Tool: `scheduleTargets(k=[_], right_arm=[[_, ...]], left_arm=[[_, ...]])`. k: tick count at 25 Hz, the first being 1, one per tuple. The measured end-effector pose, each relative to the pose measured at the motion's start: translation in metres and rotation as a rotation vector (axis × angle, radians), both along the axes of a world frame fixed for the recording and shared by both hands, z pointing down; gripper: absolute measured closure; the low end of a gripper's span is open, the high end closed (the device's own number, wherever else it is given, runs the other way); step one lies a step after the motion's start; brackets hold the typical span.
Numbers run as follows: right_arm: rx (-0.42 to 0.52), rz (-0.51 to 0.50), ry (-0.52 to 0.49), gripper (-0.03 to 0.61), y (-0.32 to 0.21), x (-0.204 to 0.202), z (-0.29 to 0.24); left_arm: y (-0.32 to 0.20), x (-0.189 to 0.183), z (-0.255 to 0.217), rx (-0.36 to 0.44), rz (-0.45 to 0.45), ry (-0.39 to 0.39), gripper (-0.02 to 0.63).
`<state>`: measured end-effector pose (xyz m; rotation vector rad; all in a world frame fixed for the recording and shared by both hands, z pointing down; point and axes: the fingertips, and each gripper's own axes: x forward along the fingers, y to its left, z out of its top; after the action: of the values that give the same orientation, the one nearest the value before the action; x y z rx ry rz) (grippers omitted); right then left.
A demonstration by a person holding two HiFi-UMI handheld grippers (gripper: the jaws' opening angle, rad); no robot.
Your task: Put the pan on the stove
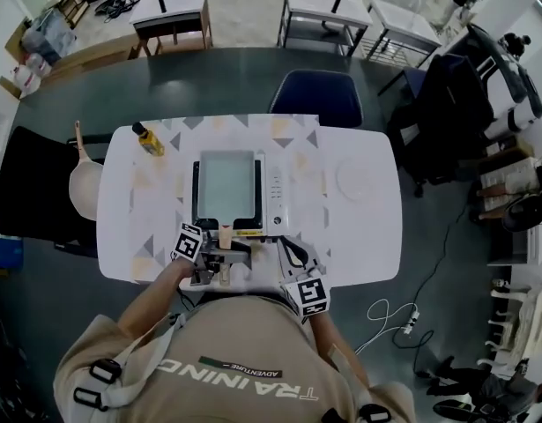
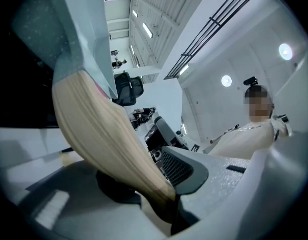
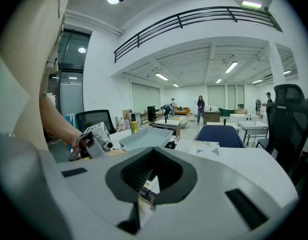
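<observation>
The left gripper (image 1: 223,252) is clamped on the pan's wooden handle (image 1: 225,234). The pan (image 1: 226,183) lies over the stove (image 1: 273,196) on the table (image 1: 359,227). Beside it, the right gripper (image 1: 291,249) has its jaws together, holding nothing.

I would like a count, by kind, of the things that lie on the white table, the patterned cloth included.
pan: 1
stove: 1
bottle: 1
plate: 1
patterned cloth: 1
Total: 5
</observation>
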<state>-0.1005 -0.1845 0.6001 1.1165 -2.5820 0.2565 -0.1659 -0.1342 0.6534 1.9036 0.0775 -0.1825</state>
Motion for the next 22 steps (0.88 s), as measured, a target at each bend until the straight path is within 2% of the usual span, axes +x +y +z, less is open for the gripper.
scheduleTargets(k=[14, 22], right_arm=[[0.05, -0.02, -0.051, 0.575, 0.001, -0.007, -0.019], [0.055, -0.03, -0.039, 0.575, 0.0, -0.005, -0.019]], left_arm=[[-0.011, 0.002, 0.003, -0.069, -0.043, 0.001, 0.492], [-0.013, 0.0, 0.003, -0.076, -0.051, 0.006, 0.492]])
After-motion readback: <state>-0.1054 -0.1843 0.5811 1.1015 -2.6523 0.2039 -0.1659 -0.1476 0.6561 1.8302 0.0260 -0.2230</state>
